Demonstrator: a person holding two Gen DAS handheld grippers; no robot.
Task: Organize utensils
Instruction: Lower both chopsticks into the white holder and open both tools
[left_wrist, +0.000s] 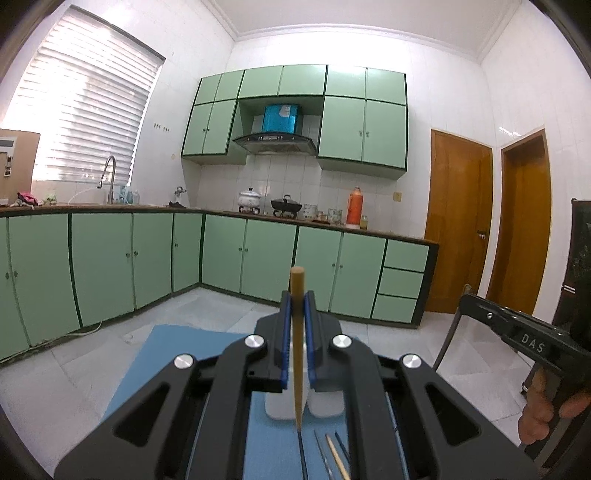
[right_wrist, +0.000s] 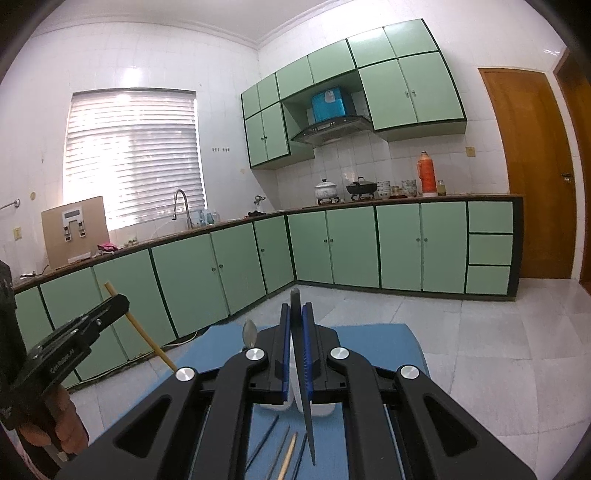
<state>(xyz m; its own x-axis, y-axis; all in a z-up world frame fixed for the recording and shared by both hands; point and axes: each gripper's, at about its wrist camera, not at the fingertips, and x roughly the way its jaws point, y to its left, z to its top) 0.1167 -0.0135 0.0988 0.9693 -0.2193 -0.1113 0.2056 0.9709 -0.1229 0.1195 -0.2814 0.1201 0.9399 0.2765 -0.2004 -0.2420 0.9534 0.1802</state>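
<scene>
A wooden chopstick (left_wrist: 296, 350) is clamped between the blue pads of the left gripper (left_wrist: 297, 306), its thick end rising past the fingertips and its thin end pointing down toward the blue mat (left_wrist: 177, 354). In the right wrist view the same chopstick is seen slanting through the left gripper at the left edge, with a hand (right_wrist: 55, 424) wrapped around that gripper's handle.

A dark chopstick (right_wrist: 301, 369) is pinched in the same way by the right gripper (right_wrist: 295, 314), rounded end up, tapered end down.

On the blue mat, which covers the table, two white containers (right_wrist: 291, 402) stand side by side just beneath the grippers. Nearer the cameras, loose chopsticks (right_wrist: 288, 450), several dark and one wooden, lie on the mat. A metal spoon (right_wrist: 249, 332) is seen behind the right gripper's left finger; whether it stands in a container cannot be told.

Green cabinets (left_wrist: 229, 254) line the far walls.
</scene>
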